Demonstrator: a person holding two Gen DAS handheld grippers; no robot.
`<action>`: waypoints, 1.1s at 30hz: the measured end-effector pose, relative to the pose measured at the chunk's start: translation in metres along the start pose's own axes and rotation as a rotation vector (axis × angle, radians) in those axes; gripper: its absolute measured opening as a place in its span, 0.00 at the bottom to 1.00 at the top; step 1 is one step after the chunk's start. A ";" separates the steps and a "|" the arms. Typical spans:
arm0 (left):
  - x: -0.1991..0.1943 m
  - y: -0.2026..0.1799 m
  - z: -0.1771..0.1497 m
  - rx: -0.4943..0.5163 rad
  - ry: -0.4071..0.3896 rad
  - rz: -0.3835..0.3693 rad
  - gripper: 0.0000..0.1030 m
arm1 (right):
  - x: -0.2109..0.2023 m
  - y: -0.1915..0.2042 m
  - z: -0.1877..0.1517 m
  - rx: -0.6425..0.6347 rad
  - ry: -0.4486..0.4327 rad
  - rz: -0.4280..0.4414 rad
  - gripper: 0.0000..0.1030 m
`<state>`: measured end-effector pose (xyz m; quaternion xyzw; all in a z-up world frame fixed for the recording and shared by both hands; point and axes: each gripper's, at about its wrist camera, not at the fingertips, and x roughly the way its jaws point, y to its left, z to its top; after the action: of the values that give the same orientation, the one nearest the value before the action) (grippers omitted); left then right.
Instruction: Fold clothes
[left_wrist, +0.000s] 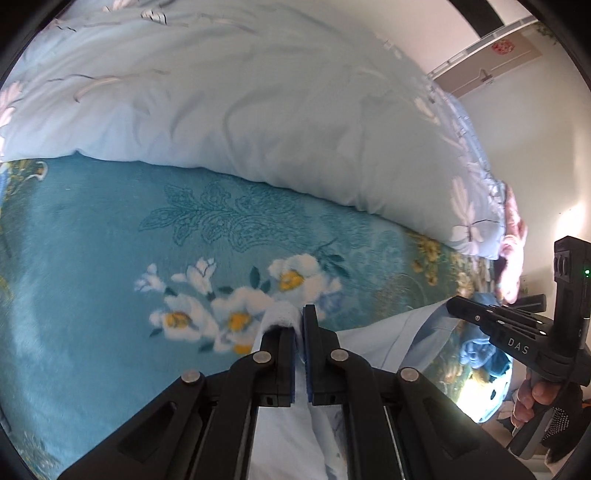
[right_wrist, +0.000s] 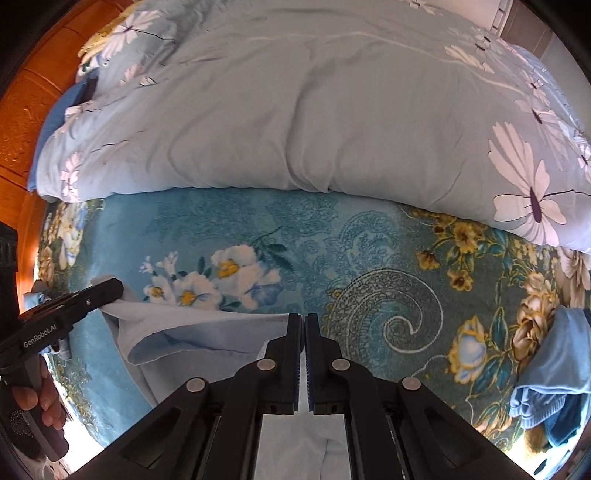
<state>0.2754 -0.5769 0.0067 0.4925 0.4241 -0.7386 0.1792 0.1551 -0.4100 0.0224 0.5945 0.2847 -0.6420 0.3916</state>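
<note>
A light blue garment (left_wrist: 373, 343) hangs stretched between my two grippers just above a teal floral blanket (left_wrist: 92, 258). In the left wrist view my left gripper (left_wrist: 297, 321) is shut on a bunched corner of it. My right gripper (left_wrist: 453, 305) comes in from the right, its tip on the garment's other end. In the right wrist view my right gripper (right_wrist: 303, 319) is shut on the garment (right_wrist: 192, 332) where its top edge meets the pads. My left gripper (right_wrist: 115, 287) pinches the far corner at the left. More of the garment hangs below both grippers.
A puffy pale blue duvet (right_wrist: 295, 110) with white flowers lies across the bed behind the teal blanket (right_wrist: 332, 236). A pile of blue clothes (right_wrist: 554, 373) sits at the right edge. An orange wooden headboard (right_wrist: 26, 110) stands at the left. A hand (left_wrist: 532, 400) grips the right tool's handle.
</note>
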 end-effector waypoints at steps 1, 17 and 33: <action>0.010 0.001 0.005 -0.001 0.012 0.003 0.04 | 0.009 -0.002 0.004 0.002 0.013 -0.007 0.02; 0.102 -0.006 0.049 0.052 0.138 0.046 0.04 | 0.092 -0.042 0.043 0.004 0.143 -0.082 0.03; 0.027 0.001 -0.002 -0.060 0.060 -0.052 0.52 | 0.024 -0.019 0.010 0.075 -0.009 -0.030 0.56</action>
<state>0.2648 -0.5720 -0.0177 0.4977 0.4636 -0.7150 0.1619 0.1339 -0.4121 -0.0015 0.6014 0.2678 -0.6607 0.3607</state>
